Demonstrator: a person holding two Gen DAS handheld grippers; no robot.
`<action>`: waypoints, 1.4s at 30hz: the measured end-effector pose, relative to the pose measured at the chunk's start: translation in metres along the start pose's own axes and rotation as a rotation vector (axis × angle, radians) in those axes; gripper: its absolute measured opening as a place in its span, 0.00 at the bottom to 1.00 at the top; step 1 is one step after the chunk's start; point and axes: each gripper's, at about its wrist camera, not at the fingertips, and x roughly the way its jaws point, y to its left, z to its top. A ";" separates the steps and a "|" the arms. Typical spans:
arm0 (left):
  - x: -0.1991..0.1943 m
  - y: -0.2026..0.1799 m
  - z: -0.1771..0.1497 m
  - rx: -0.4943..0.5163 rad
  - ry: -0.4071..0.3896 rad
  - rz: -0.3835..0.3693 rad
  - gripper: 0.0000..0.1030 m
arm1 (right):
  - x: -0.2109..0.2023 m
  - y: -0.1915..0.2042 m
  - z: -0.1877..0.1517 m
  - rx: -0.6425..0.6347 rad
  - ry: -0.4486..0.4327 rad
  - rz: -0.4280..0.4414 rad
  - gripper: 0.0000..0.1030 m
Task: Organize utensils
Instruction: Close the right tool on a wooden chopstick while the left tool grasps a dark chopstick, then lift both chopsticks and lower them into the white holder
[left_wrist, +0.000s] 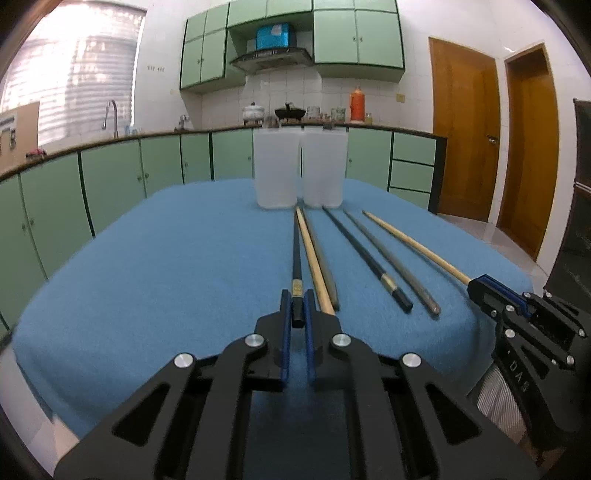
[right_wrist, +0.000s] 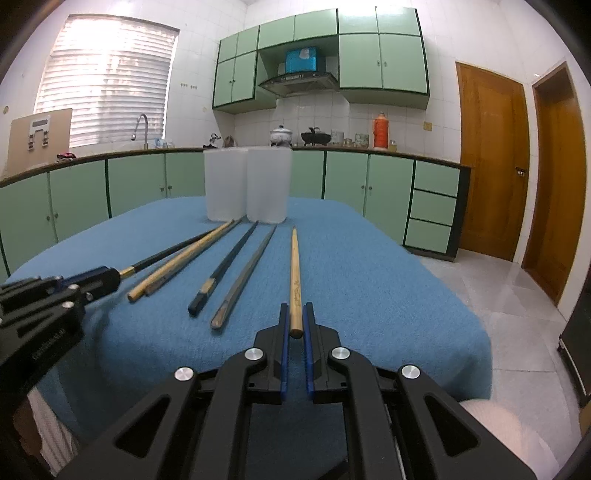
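Note:
Several chopsticks lie side by side on the blue cloth (left_wrist: 166, 258), pointing at two translucent white containers (left_wrist: 277, 170) (left_wrist: 323, 170) at the table's far side. My left gripper (left_wrist: 297, 295) is shut on the near end of a black chopstick with a gold band (left_wrist: 295, 251). My right gripper (right_wrist: 295, 310) is shut on the near end of a light wooden chopstick (right_wrist: 294, 273), the rightmost one. Each gripper shows in the other's view: the right gripper (left_wrist: 480, 286) at the right edge, the left gripper (right_wrist: 107, 277) at the left.
Between the two held sticks lie a wooden chopstick (right_wrist: 177, 262), a dark one with a pale band (right_wrist: 225, 269) and a grey one (right_wrist: 247, 273). Green kitchen cabinets (left_wrist: 110, 177) run behind the table. Tiled floor and wooden doors (right_wrist: 491, 162) are to the right.

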 end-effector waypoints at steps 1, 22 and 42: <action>-0.004 0.000 0.002 0.008 -0.010 0.004 0.06 | -0.003 -0.002 0.004 -0.001 -0.011 0.001 0.07; -0.032 0.023 0.140 -0.005 -0.208 -0.065 0.06 | -0.017 -0.046 0.144 0.076 -0.130 0.144 0.07; 0.004 0.054 0.231 -0.057 -0.187 -0.147 0.06 | 0.027 -0.037 0.251 0.014 -0.061 0.220 0.07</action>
